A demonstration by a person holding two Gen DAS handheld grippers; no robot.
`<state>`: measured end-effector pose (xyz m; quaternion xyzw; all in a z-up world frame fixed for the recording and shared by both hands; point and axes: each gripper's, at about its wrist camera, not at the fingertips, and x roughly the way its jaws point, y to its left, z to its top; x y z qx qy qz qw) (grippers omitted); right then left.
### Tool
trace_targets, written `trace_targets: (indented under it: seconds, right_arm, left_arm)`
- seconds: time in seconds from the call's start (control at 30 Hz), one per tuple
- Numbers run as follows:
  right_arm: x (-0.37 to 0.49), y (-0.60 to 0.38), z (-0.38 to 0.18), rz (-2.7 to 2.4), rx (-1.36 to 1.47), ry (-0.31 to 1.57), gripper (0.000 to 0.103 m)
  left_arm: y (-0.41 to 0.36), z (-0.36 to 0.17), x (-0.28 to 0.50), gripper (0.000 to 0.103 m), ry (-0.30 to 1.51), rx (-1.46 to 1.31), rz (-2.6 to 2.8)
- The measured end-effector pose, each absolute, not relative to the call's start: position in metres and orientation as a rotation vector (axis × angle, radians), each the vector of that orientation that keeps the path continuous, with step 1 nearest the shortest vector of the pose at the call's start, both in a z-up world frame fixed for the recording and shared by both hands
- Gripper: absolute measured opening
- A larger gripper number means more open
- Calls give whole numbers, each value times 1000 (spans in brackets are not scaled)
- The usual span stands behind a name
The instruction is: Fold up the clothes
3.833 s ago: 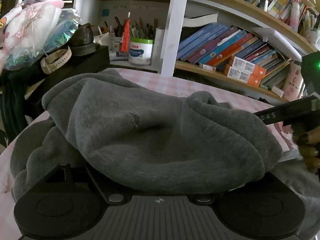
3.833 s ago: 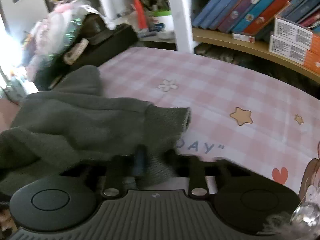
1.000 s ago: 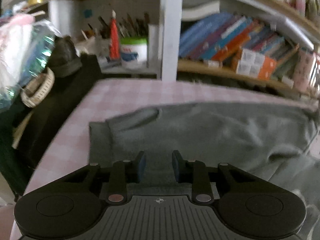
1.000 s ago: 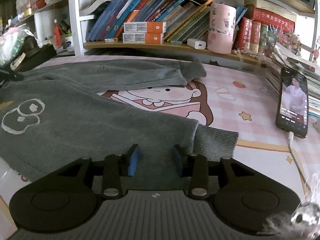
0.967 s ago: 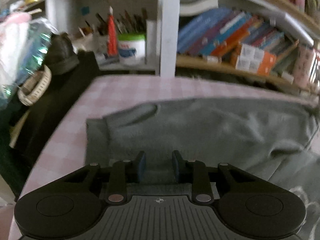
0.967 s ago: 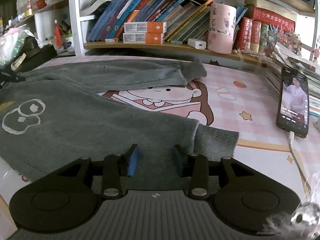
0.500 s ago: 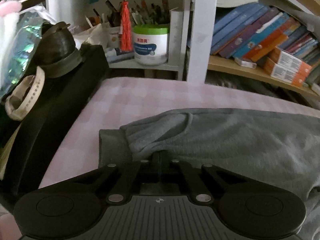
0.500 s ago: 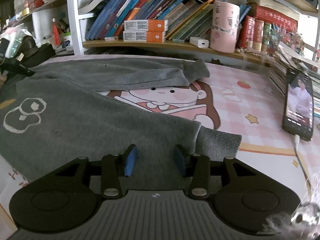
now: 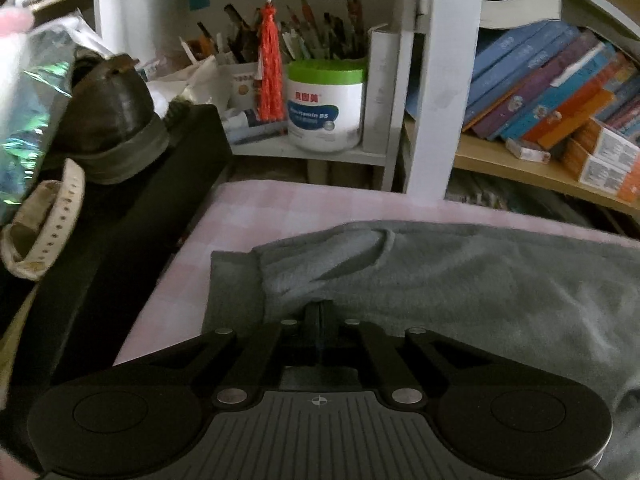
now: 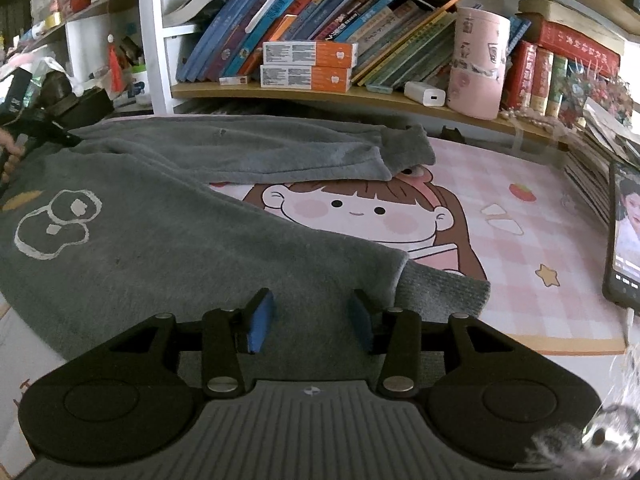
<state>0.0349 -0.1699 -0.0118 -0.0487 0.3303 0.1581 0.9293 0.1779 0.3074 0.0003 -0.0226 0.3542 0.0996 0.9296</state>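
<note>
Bookshelves behind pink cartoon-print counter [image 10: 520, 216]. Grey sweatpants [image 10: 168, 232] lay spread flat, unfolded. Left gripper [image 9: 319, 320] pinched shut on waistband edge; right gripper [image 10: 310, 316] hovered wide open, empty, above cuff. Folding barely begun.

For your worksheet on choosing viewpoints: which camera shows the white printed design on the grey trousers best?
The right wrist view. The white design sits in plain sight on the near leg of the grey trousers, well lit. The left wrist view shows only dim plain grey cloth by the waistband, with no print visible.
</note>
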Motion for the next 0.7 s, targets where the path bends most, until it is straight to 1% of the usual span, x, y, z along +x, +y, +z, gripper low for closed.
trace_targets:
  seconds: [0.03, 0.07, 0.13, 0.2, 0.27, 0.33, 0.43, 0.47, 0.53, 0.6, 0.7]
  right_arm:
    - [34, -171, -12, 330, -97, 674, 42]
    - [33, -173, -12, 336, -93, 672, 42]
    - [29, -177, -11, 348, -78, 665, 42]
    - [24, -182, -10, 359, -59, 654, 41]
    - [17, -188, -7, 367, -41, 634, 41]
    - [9, -196, -2, 373, -26, 612, 41]
    - [-1, -209, 6, 336, -36, 577, 42]
    - [-2, -216, 8, 314, -35, 573, 43]
    - [-4, -228, 10, 271, -35, 564, 49]
    - [-5, -240, 12, 229, -32, 560, 56]
    - [0, -254, 6, 195, 8, 596, 56]
  left_arm:
    - [303, 5, 167, 17, 715, -9, 211]
    - [299, 9, 154, 21, 699, 20, 217]
    - [293, 20, 120, 24, 657, 34, 209]
    - [288, 28, 84, 30, 617, 10, 185]
    - [284, 33, 46, 46, 579, -13, 186]
    - [278, 34, 11, 55, 554, -29, 211]
    - [275, 33, -30, 56, 535, -74, 251]
    - [274, 31, -41, 58, 528, -97, 264]
    - [275, 27, -59, 62, 519, -134, 292]
    - [275, 22, -69, 62, 520, -153, 318]
    - [274, 14, -71, 62, 539, -175, 337]
